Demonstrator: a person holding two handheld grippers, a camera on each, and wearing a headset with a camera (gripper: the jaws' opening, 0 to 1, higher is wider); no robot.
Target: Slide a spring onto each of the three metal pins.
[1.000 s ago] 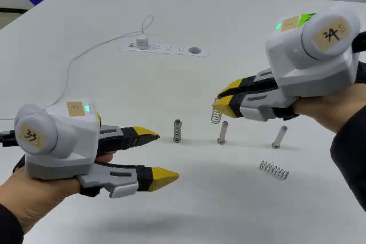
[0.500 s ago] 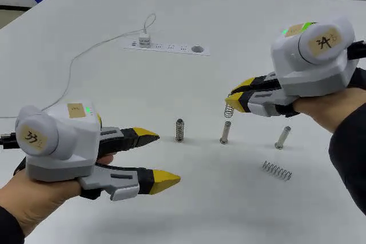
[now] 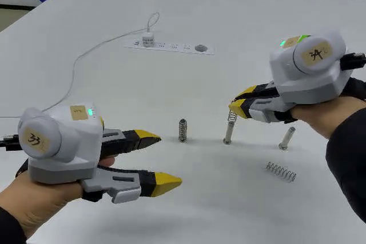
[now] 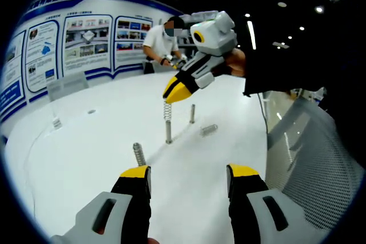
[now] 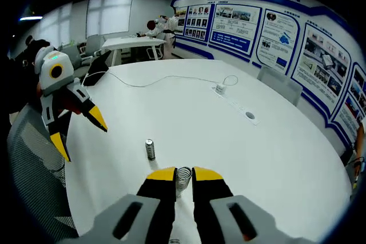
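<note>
Right yellow-tipped white gripper [image 3: 233, 107] pinched a small coiled steel spring [image 3: 231, 116] right at the top of the middle metal pin [image 3: 228, 135]

The spring's lower end met the pin's tip; couldn't tell if it was actually on. The left upright pin [image 3: 182, 130] already wore a spring, the right bare pin [image 3: 286, 138] leaned a bit, and a loose spring [image 3: 281, 171] lay on the white table [image 3: 143, 95] near it. The left gripper [image 3: 167, 159] hovered off to the side, jaws spread, holding nothing.
</note>
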